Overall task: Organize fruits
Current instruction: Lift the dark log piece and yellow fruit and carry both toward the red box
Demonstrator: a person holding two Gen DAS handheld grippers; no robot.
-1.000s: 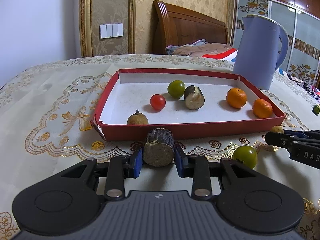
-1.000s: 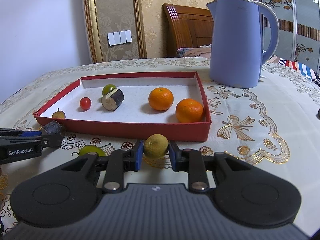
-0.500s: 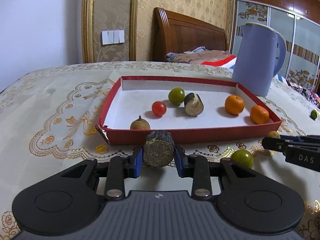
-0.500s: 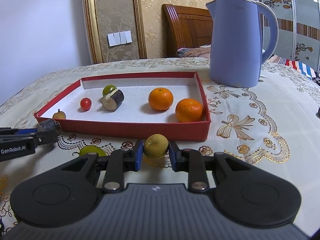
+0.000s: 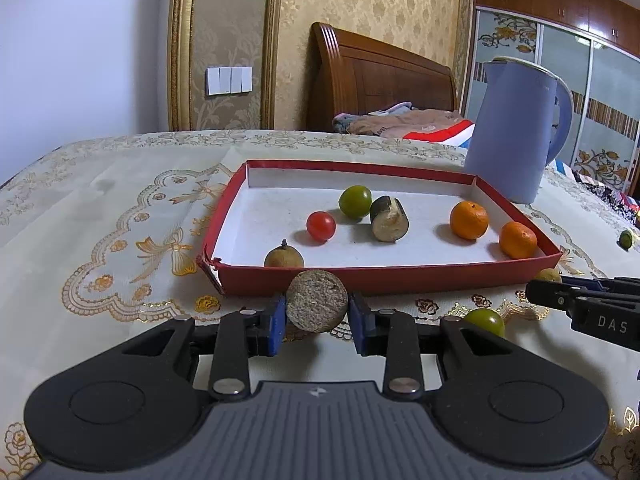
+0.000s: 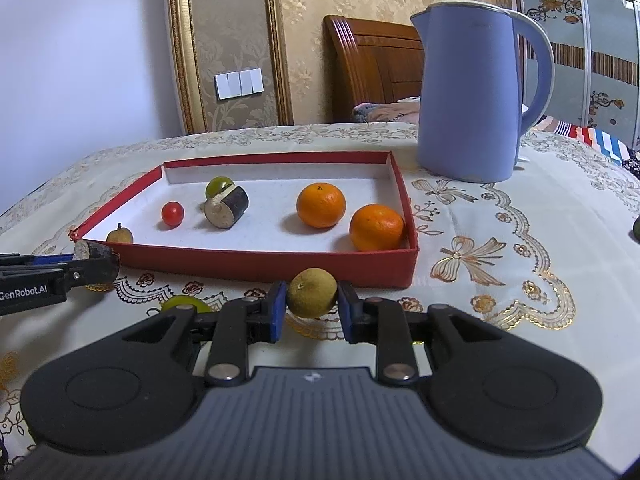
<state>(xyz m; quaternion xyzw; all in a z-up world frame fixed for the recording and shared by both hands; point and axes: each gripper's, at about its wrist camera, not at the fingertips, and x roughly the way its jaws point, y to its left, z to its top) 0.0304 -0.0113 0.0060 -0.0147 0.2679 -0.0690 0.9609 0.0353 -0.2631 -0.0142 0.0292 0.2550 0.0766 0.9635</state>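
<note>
Tablecloth [image 5: 100, 216] cream, gold-embroidered; wooden headboard [image 5: 372, 84] behind

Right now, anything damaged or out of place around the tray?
Yes. The red tray has a torn, frayed near-left corner. Stray fruit sits outside it: a green fruit on the tablecloth near the front wall, another small one far right.

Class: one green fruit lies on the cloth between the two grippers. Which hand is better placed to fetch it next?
Neither yet: left gripper holds a cane piece, right a longan. The green fruit seems nearer the left.
</note>
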